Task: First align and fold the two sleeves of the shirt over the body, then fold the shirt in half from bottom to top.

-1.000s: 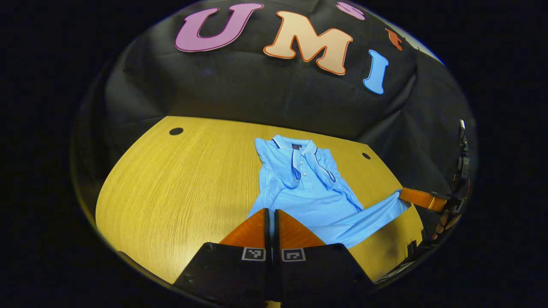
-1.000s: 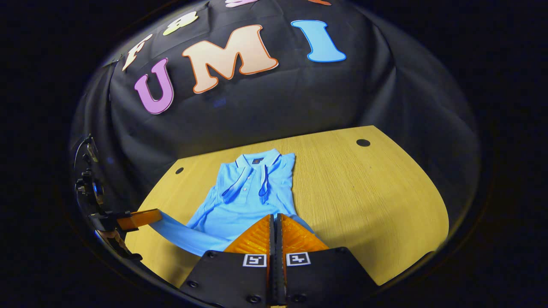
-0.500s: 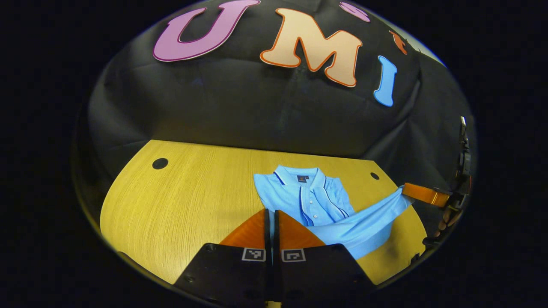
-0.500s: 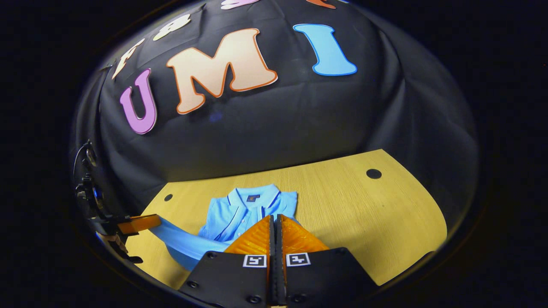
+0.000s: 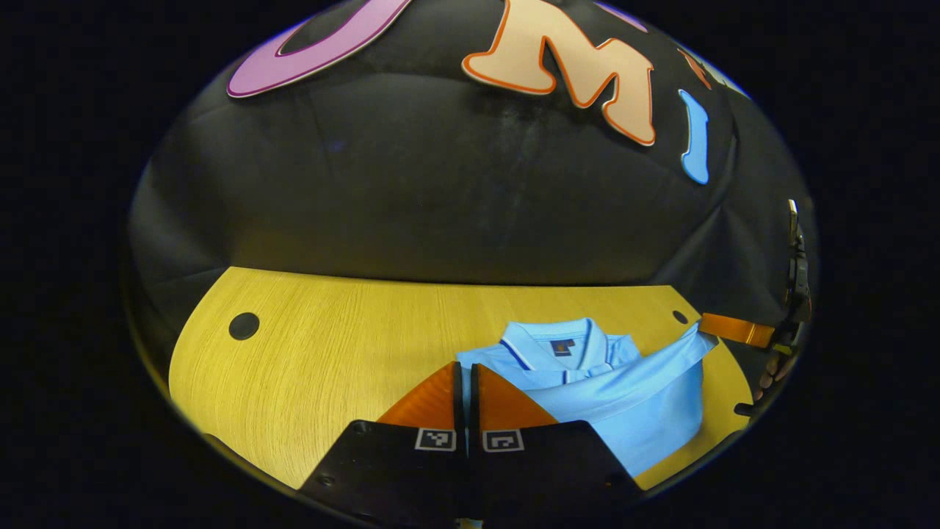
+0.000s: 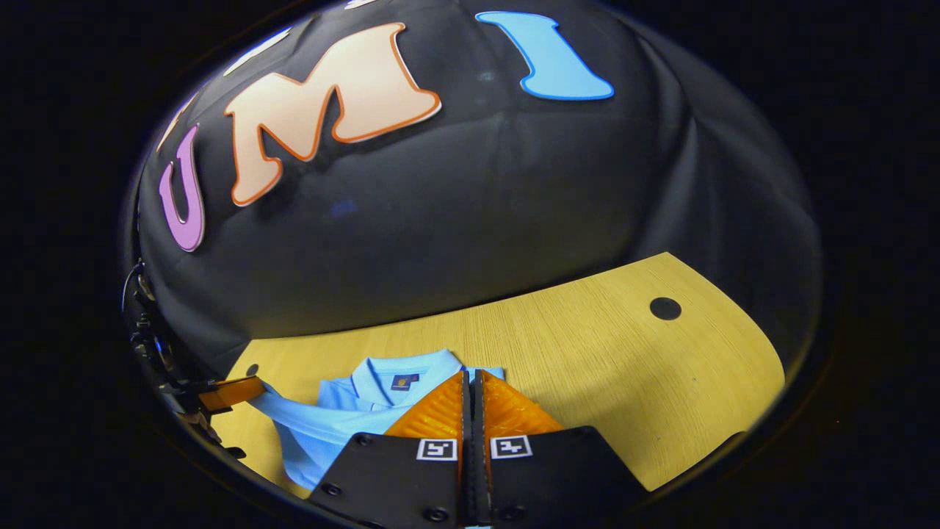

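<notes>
A light blue polo shirt lies on the yellow wooden table, sleeves folded in. Its bottom hem is lifted and stretched between both grippers, hanging just short of the collar. My left gripper is shut on one hem corner. The right gripper at the far right pinches the other corner. In the right gripper view, my right gripper is shut on the shirt, and the left gripper holds the hem at the far left. The shirt's lower body is hidden under the raised fold.
The table has round cable holes near its back corners. The black cloth wall stands right behind the table's back edge. A hand holds the right gripper at the table's side. Bare wood stretches beside the shirt.
Both grippers have carried the bottom hem forward and up over the body toward the collar. The buttons and chest are now covered by the fold. Both stayed shut.
</notes>
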`<state>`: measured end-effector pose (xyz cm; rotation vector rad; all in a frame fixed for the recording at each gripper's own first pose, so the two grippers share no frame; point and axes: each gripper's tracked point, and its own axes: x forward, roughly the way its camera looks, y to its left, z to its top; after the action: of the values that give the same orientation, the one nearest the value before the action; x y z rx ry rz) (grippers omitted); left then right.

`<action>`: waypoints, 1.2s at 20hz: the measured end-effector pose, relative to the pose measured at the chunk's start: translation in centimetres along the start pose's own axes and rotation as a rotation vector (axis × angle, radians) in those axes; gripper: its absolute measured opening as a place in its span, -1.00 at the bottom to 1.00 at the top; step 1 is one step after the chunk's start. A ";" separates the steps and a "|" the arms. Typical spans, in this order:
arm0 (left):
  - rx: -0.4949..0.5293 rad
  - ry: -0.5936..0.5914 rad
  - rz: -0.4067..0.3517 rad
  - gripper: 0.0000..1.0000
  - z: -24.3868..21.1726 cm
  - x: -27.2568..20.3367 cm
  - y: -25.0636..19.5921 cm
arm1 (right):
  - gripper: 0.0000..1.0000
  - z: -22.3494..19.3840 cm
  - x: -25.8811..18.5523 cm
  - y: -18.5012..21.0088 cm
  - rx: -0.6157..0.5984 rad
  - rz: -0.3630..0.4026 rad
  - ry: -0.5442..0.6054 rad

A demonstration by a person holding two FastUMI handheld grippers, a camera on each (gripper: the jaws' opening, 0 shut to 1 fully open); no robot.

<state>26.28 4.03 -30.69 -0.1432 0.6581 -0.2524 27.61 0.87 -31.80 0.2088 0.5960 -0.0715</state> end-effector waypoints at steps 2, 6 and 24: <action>0.015 0.006 0.014 -1.00 -0.6 1.7 0.7 | -0.96 -0.6 1.8 -0.3 -0.009 -0.028 0.004; 0.024 0.004 0.016 -0.84 -0.8 2.5 0.6 | -0.50 -0.5 2.6 -0.2 -0.030 -0.040 -0.027; 0.099 -0.474 0.107 0.90 6.0 -27.9 -9.7 | 0.94 4.6 -28.4 2.0 -0.269 0.066 -0.437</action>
<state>6.88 2.79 -7.63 -0.0680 0.1811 -0.1392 6.92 2.04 -11.68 -0.0505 0.1592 0.0275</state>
